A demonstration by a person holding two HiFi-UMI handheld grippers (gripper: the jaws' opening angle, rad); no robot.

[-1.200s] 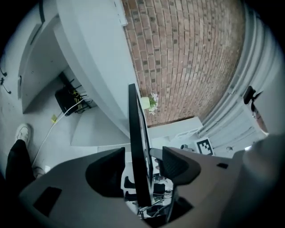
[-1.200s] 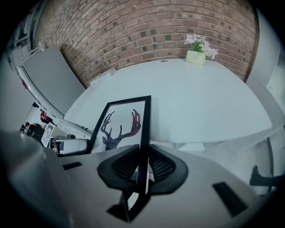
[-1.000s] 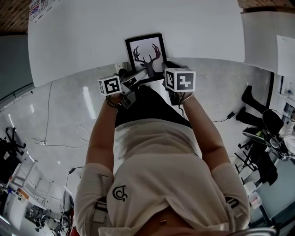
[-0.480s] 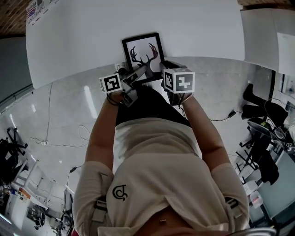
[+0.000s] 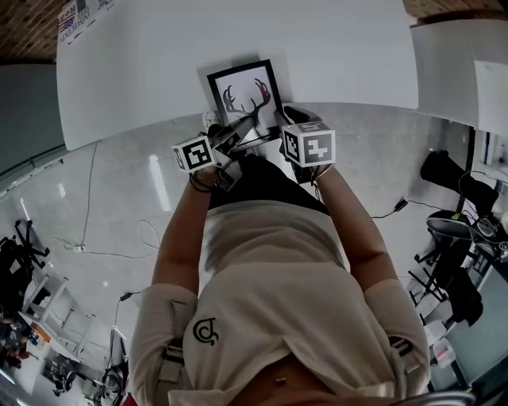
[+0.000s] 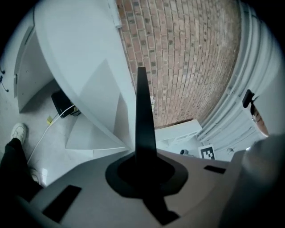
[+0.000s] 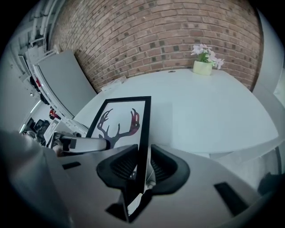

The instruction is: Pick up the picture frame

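Picture frame (image 5: 244,93): black border, antler print on white. It is at the near edge of the white table (image 5: 333,47), with its near end reaching past the table edge towards me. Cannot tell whether the far end rests on the tabletop.

Left gripper (image 6: 144,162): jaws are together, clamped on the frame's near left part. In the left gripper view the frame shows edge-on as a thin dark blade rising from between the pads. In the right gripper view one left finger lies across the lower part of the print.

Right gripper (image 7: 143,152): astride the frame's right border, which runs between the ribbed pads. Jaws have just been opening; a sliver of gap shows on the right side, so I read this grip as loose, not pressing.

Surroundings:
- small pot of pink flowers (image 7: 205,62) on the far side of the table, well apart from the frame
- printed papers (image 5: 75,16) at the table's far left corner
- brick wall (image 7: 156,31) behind the table
- second white table (image 5: 456,67) to my right
- cables (image 5: 87,206) on the floor to my left

Nothing on the tabletop touches the frame or crowds either gripper.
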